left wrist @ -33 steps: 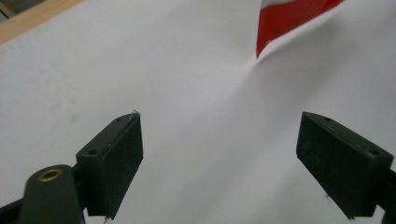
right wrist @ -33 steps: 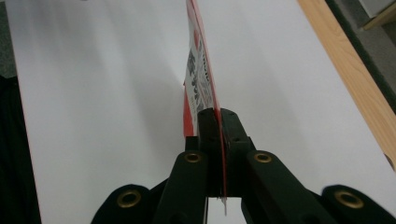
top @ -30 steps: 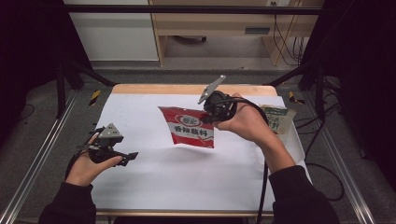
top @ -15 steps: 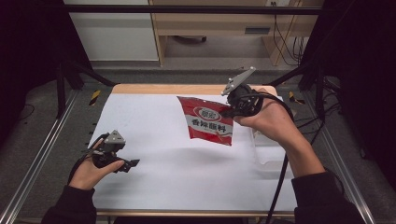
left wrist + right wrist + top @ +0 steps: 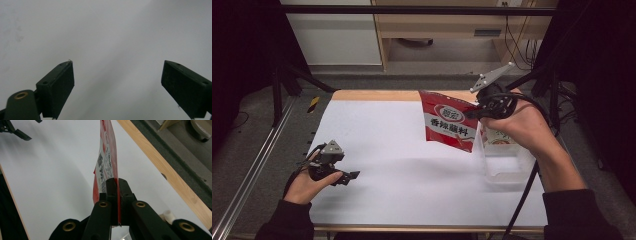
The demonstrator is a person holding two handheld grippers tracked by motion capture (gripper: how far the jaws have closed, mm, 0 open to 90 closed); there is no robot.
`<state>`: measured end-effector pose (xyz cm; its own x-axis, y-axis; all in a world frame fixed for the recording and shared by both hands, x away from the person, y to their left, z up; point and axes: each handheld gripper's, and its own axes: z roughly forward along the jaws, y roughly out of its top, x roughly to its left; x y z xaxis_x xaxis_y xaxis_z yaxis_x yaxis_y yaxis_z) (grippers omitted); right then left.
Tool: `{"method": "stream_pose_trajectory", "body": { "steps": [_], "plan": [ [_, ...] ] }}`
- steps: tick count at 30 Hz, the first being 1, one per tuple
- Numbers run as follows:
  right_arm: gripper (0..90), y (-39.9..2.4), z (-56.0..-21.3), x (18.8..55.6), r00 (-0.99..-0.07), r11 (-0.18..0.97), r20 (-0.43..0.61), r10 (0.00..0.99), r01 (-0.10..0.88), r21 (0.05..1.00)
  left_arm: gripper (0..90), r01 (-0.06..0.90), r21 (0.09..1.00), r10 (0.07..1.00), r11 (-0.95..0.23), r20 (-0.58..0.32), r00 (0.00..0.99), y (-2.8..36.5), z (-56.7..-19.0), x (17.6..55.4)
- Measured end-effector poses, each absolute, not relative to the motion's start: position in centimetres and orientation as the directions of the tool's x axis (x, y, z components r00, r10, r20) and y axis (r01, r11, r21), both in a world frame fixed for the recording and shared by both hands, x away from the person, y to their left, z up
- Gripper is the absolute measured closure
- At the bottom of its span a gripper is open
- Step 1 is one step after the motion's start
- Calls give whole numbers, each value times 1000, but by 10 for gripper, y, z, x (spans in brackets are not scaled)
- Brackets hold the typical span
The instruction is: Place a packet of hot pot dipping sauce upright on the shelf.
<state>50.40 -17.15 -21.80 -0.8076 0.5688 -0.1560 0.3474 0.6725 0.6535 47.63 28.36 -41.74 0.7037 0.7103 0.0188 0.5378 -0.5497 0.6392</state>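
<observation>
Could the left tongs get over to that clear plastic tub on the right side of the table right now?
Probably yes. The left tongs are open and hold nothing, and bare white table lies between them and the clear tub. It is a long cross-table reach, though, and the right tongs hold the red pouch up beside it.

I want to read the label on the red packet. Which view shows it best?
The high view: the red packet hangs face-on from the right gripper, its label legible. The right gripper view shows it edge-on, pinched between the jaws, print skewed. The left gripper view looks at bare white table.
</observation>
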Motion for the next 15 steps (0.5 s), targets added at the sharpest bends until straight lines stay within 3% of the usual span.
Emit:
{"method": "stream_pose_trajectory", "body": {
  "steps": [15],
  "plan": [
    [900, -220, -204, 492, -746, 615, -147, 650, 401, 679, 113, 544, 647, 717, -535, 8, 697, 287, -417, 476]
  ]
}}
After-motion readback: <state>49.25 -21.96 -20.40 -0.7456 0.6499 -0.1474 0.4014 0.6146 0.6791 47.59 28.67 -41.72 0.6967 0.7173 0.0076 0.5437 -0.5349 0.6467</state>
